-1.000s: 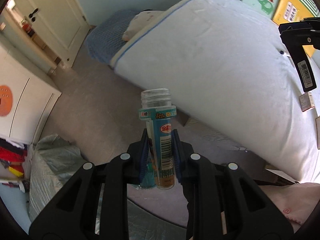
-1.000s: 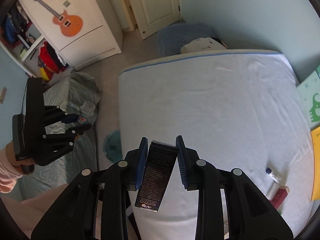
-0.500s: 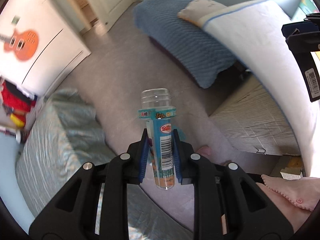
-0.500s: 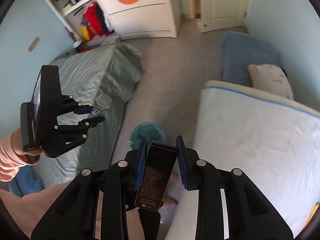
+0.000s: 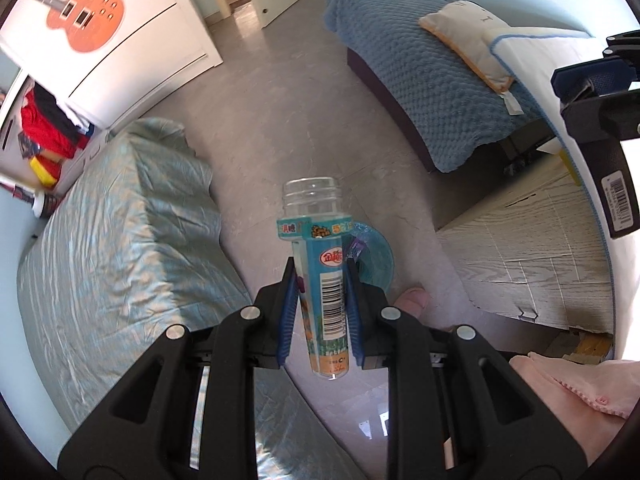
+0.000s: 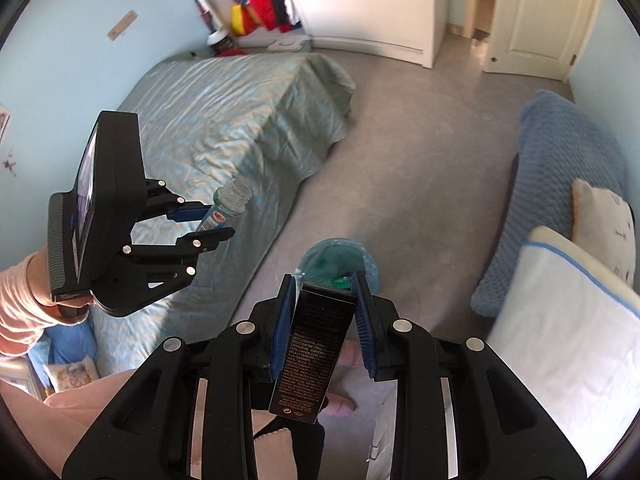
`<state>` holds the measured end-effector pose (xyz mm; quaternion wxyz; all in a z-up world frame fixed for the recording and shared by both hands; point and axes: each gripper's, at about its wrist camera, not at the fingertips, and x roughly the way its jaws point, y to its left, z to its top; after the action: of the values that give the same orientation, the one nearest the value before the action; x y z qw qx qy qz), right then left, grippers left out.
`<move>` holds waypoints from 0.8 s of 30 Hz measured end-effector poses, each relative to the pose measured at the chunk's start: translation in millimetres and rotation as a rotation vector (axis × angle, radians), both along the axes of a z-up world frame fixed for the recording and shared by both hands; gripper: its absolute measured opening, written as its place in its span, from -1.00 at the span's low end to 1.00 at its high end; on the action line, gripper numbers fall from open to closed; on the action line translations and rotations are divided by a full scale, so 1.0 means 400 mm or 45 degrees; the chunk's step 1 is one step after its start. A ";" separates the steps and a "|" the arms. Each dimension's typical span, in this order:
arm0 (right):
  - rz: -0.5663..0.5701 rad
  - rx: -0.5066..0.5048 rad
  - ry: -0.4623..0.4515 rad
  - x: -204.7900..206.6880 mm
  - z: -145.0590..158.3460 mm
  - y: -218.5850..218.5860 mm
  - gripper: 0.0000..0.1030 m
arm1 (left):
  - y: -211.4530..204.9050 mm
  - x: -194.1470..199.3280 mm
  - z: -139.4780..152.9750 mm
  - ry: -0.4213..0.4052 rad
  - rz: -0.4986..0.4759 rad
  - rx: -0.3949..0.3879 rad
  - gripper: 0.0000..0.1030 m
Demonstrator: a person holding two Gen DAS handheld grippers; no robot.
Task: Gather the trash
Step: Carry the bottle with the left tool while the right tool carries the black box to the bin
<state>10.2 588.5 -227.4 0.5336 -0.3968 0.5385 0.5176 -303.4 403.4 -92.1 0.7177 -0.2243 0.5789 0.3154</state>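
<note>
Through the left wrist camera we look steeply down at the grey floor [image 5: 280, 120]. Our left gripper [image 5: 320, 280] has its blue-padded fingers [image 5: 289, 304] clamped on an uncapped plastic bottle [image 5: 322, 276] with a teal label and barcode, its open neck pointing away from us. Just beyond and below the bottle sits a round bin lined with a blue bag [image 5: 376, 256]. To the left lies a bed under a pale green cover [image 5: 120, 240]; to the right, a blue knitted blanket [image 5: 420, 80] with a cushion [image 5: 464, 36] on it. A white wardrobe with an orange guitar sticker [image 5: 84, 16] stands at the top left. The right gripper [image 5: 596, 92] shows at the right edge.

Through the right wrist camera, our right gripper [image 6: 325, 320] points down, its fingers [image 6: 365, 332] pressed on a dark slim box [image 6: 316, 352] printed with fine text. The blue-lined bin [image 6: 340, 258] lies directly past the box's far end. At left, a hand [image 6: 64, 308] in a pink sleeve holds the left gripper [image 6: 208, 222] with the bottle [image 6: 226, 206] over the edge of the green bed [image 6: 224, 100]. A white mattress [image 6: 560, 340] fills the lower right.
</note>
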 end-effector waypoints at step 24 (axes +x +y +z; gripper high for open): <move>0.097 -0.076 0.110 -0.076 -0.090 0.089 -0.41 | 0.033 -0.053 -0.049 -0.022 0.056 -0.071 -0.61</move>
<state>-20.4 624.2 -263.3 0.4777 -0.4101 0.5608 0.5378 -324.8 416.4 -111.8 0.7089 -0.2595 0.5763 0.3130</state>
